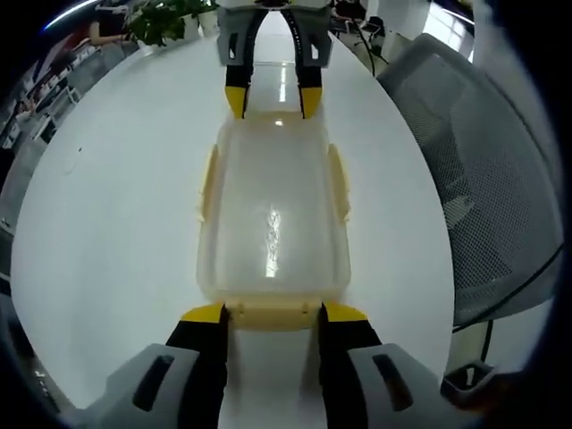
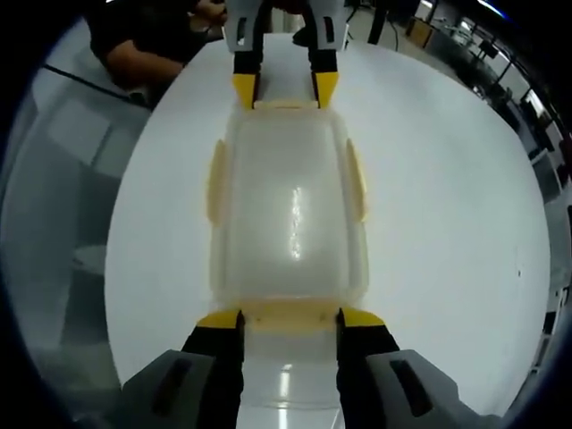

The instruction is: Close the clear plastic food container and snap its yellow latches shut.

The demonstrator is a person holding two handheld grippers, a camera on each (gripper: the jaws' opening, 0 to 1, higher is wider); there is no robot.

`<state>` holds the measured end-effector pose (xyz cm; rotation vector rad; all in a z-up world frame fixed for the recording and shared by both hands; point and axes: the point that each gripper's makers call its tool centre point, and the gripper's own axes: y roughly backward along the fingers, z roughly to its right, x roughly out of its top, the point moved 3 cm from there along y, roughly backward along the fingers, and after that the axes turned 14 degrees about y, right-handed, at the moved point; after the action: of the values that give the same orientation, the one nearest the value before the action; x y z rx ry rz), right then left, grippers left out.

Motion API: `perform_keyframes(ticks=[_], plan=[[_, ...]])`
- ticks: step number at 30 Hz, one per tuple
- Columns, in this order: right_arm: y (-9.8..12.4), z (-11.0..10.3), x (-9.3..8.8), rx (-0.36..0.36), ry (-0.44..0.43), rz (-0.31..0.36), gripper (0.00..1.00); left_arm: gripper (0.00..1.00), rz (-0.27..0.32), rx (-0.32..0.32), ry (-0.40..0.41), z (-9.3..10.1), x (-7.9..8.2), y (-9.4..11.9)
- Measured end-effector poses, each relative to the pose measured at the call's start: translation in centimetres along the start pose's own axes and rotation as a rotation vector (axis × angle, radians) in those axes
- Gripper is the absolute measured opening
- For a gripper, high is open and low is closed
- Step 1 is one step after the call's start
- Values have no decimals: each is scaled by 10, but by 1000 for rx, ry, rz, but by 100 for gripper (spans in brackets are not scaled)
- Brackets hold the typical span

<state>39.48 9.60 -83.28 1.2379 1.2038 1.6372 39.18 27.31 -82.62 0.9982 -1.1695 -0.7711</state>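
Both grippers stand at opposite short ends of the clear container (image 1: 273, 219), facing each other. Left gripper (image 1: 273, 313): jaws rise from the bottom of the left gripper view, spread about as wide as the end latch (image 1: 273, 313) that lies between their yellow tips. Tips look to touch or just flank the latch; cannot tell whether they press it. Nothing is pinched. Right gripper (image 2: 288, 317): same stance at the bottom centre of the right gripper view, jaws parted, yellow tips either side of its end latch (image 2: 288, 315). Each gripper also appears at the top centre of the other's view, tips at the far end of the box.

Container: lid on, sitting square on the tub, centre frame in both views. Side latches (image 1: 339, 183) along the long edges flare outward, so they read as not yet snapped. The two end latches: state unclear.

Judgement: lid placement done, latching in hand. Opposed stance likely steadies the box so a push at one end does not slide it across the smooth white table (image 1: 116, 197).

Surroundings: grey mesh chair (image 1: 483, 179) at right of the left gripper view, a green plant (image 1: 161, 20) upper left. A person's dark sleeve (image 2: 143, 40) at upper left of the right gripper view.
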Motion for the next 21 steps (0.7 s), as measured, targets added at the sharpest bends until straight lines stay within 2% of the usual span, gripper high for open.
perform_keyframes(ticks=[11,21], plan=[[11,0,5,-6,-1,43,39,39,23,-5,6,4,1,13],[23,1,6,-15,0,59,39,39,27,9,-4,5,9,26]])
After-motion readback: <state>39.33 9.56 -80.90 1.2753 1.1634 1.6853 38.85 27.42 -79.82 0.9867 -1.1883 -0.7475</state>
